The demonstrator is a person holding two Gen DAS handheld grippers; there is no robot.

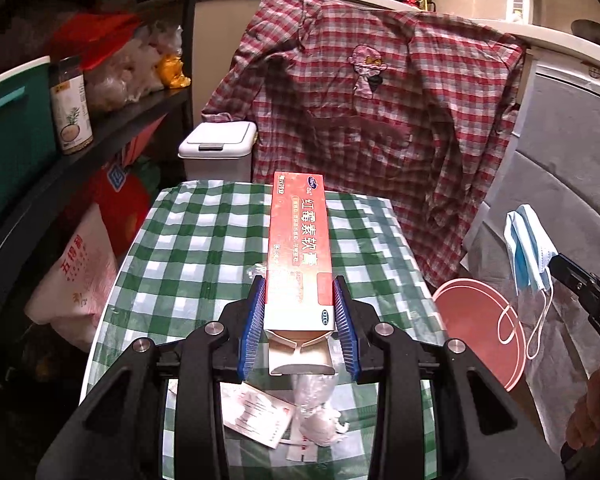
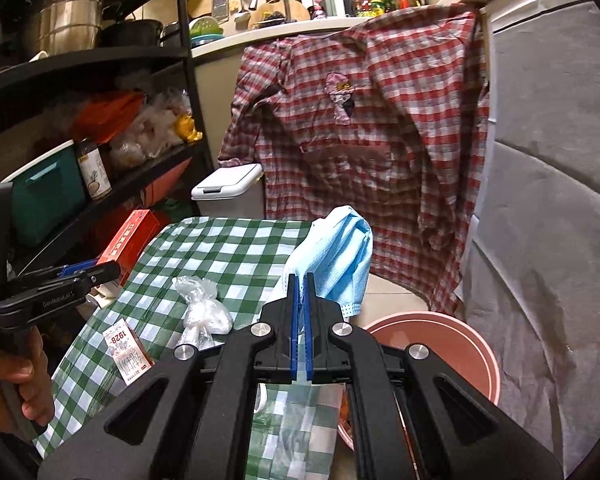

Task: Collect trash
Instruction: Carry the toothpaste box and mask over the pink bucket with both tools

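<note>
Left gripper point(image 1: 299, 294): clamped red ointment box point(image 1: 299, 248), which projected up-frame from the pads.
Right gripper point(image 2: 300, 280): pinched blue face mask point(image 2: 336, 252) above its tips.

Your materials, read outward from the checked tablecloth point(image 1: 204, 240)

It looks glossy, smooth plastic; on it lie crinkled clear bags point(image 2: 204, 312); above it are a shiny cardboard carton point(image 1: 298, 248) and a soft woven mask point(image 2: 336, 256).

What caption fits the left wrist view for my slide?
Left gripper clamps a red box above the checked table; right gripper holds a blue mask over the pink bin.
</note>
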